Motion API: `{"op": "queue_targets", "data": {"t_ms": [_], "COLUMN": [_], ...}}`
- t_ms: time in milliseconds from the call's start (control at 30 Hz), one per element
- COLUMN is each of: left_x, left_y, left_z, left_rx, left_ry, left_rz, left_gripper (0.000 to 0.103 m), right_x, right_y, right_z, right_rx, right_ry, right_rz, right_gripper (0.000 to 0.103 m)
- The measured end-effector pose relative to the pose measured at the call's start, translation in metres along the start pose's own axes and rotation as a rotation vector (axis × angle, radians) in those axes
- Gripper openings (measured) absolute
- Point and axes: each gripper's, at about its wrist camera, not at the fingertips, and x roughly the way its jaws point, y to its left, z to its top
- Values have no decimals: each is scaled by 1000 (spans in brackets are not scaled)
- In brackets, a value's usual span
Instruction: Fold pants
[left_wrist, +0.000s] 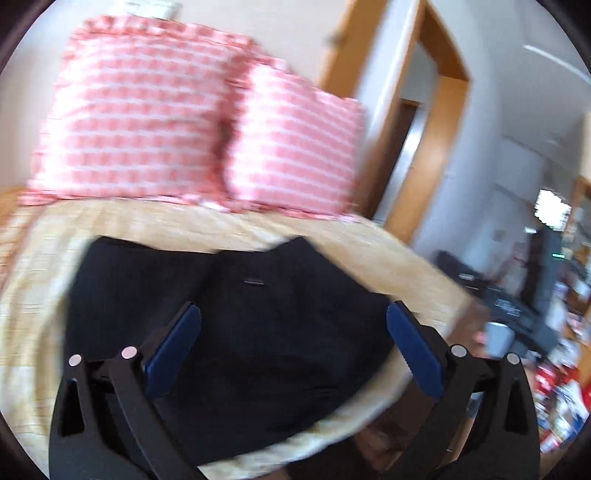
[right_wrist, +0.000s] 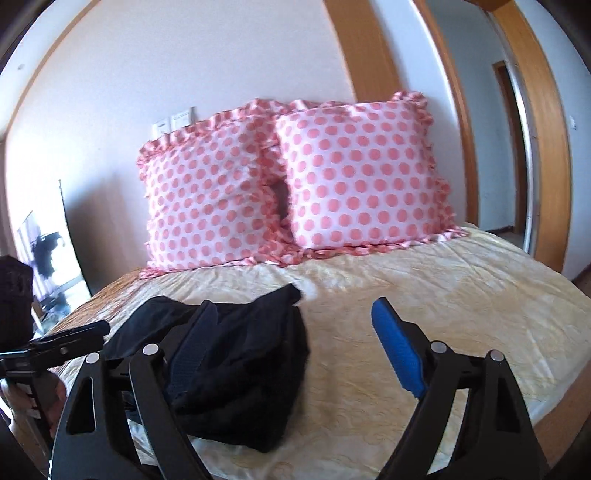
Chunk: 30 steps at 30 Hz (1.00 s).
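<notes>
Both pairs of jaws are held apart and empty above the pants (right_wrist: 236, 365), which lie bundled near the bed's (right_wrist: 424, 295) front edge. Layers could be dragged askew if only the top fold is pinched.

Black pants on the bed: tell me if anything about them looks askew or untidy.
The black pants lie in a folded bundle near the front left of the bed, but one corner sticks up at the back and the edges look uneven. Neither gripper holds them. The two pillows stand upright; nothing spilled.
</notes>
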Motion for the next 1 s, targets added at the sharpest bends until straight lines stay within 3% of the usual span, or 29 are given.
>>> {"op": "queue_targets", "data": {"t_ms": [67,167,267,367,433,567,667,733,833,900,1000], "left_x": [-2,-1,7,25,41,41,36,31,36,51,81], "left_y": [19,33,39,45,55,46,47,51,55,57,71], "left_z": [-2,-9,-17,-26,-34,-47,-40,-24,1,11,14], "left_rx": [-19,-28,-6,14,-24,60,24,-21,-39,-32,-81], "left_ry": [4,26,50,116,195,182,191,169,142,176,290], "left_rz": [100,151,211,275,276,311,269,206,171,181,195], "left_gripper": [101,101,101,101,101,101,101,101,101,101,101], "right_x": [18,42,66,88,101,85,84,85,95,107,134], "right_y": [29,67,78,67,53,55,52,46,48,54,54], "right_z": [-1,-7,-19,-40,-67,-89,-76,-58,-36,-29,-36], "right_rx": [-65,-151,-162,-122,-103,-148,-104,-47,-52,-83,-106], "right_ry": [18,43,113,237,350,288,290,259,239,267,397], "right_rz": [86,168,166,98,23,-19,5,46,45,33,-3], "right_gripper": [84,84,84,84,84,85,86,87,92,92,92]}}
